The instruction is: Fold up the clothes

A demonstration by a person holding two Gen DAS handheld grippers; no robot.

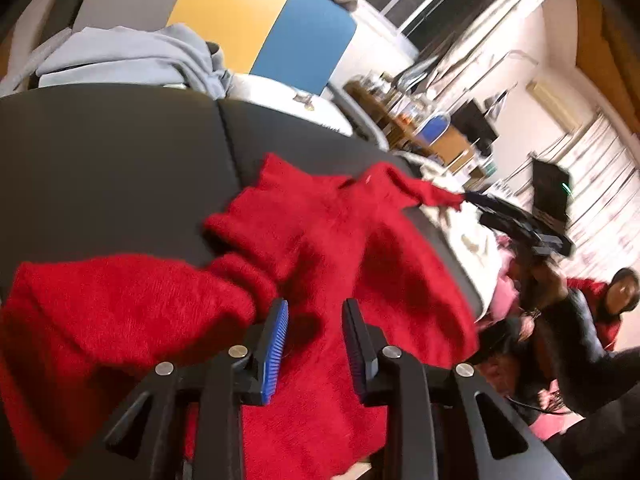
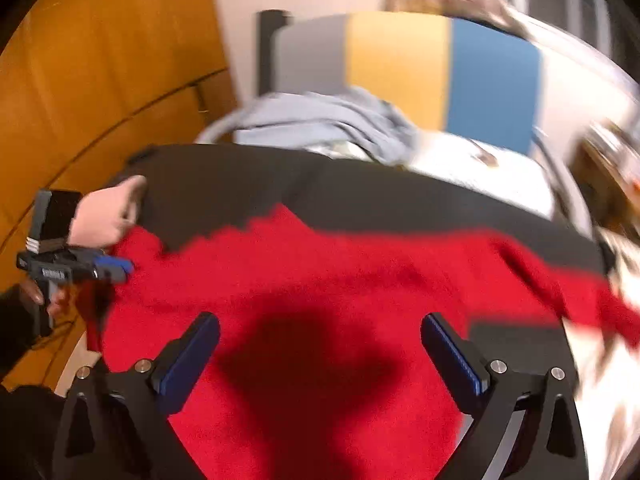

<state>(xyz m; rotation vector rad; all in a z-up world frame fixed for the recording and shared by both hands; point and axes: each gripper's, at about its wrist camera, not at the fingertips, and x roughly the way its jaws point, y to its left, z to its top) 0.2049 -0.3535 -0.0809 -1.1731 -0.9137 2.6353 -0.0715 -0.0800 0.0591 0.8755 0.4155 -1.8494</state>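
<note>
Blue-padded left gripper hovers spread over our red sweater, rumpled across the dark table; right gripper gapes wide above it, seemingly to seize cloth.

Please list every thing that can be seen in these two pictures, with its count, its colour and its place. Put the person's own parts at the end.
sweater: one, red, spread and rumpled on the dark table, under both grippers
table: one, dark grey, beneath the sweater
hoodie: one, pale grey-blue, heaped beyond the table's far edge
panel: one, grey, yellow and blue, behind the hoodie
shelves with small items: blurred, far right in the left wrist view
left gripper: one, black with blue pads, fingers open over the sweater
right gripper: one, black with blue pads, fingers wide open over the sweater
hand: one, at the sweater's left edge
</note>
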